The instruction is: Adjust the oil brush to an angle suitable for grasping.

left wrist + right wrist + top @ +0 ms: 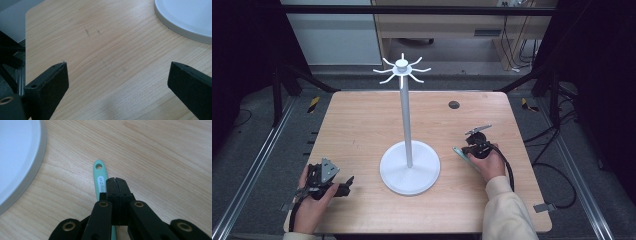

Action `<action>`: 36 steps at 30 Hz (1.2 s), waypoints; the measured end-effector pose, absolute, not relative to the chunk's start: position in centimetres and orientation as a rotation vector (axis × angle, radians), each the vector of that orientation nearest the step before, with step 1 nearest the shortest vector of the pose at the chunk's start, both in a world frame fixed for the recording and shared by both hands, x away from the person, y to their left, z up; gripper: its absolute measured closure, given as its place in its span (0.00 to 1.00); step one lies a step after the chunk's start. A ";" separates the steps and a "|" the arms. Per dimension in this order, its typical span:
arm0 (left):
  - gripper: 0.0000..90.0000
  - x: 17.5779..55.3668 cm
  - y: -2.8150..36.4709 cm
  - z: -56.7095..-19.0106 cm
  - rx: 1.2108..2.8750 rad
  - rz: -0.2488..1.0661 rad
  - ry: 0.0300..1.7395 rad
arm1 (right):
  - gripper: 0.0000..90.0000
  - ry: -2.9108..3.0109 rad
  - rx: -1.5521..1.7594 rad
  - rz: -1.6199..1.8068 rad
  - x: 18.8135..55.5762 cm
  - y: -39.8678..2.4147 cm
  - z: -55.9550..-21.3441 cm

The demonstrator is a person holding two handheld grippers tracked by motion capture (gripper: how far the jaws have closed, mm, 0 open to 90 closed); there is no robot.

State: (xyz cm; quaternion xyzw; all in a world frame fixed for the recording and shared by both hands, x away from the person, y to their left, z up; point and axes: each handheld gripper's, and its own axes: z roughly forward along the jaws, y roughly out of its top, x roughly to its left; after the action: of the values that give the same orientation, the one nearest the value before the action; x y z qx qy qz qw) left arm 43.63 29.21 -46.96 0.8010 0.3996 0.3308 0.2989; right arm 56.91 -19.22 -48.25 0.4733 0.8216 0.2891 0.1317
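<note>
Wooden tabletop (362, 125) carries a white stand (409, 172) at its middle. Near the right edge, the right gripper (115, 180) has its jaws together over a teal handle (100, 176), whose hanging hole is clear in its own view. Near the front left corner, the left gripper (117, 75) rests with its jaws wide apart and nothing between them.

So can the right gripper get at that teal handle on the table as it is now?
Probably yes: the right gripper sits directly over the teal handle, nothing between, but its jaws are shut and would need opening first.
</note>
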 end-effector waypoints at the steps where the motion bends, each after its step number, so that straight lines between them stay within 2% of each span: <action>1: 0.03 43.6 29.2 -47.0 2.128 0.878 1.062 | 1.00 2.395 1.376 0.850 56.9 -19.2 -48.2; 19: 0.03 43.6 29.2 -46.9 2.125 0.879 1.062 | 1.00 2.542 1.275 0.875 55.3 -18.0 -48.1; 36: 0.03 43.6 29.2 -46.9 2.130 0.876 1.061 | 0.98 2.496 1.141 0.770 51.9 -19.6 -45.2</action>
State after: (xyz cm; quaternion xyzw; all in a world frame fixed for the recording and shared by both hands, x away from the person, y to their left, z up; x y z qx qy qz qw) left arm 43.58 29.24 -46.90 0.8017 0.3994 0.3297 0.2985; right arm 51.89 -19.58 -45.24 0.3962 0.8664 0.2672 0.1452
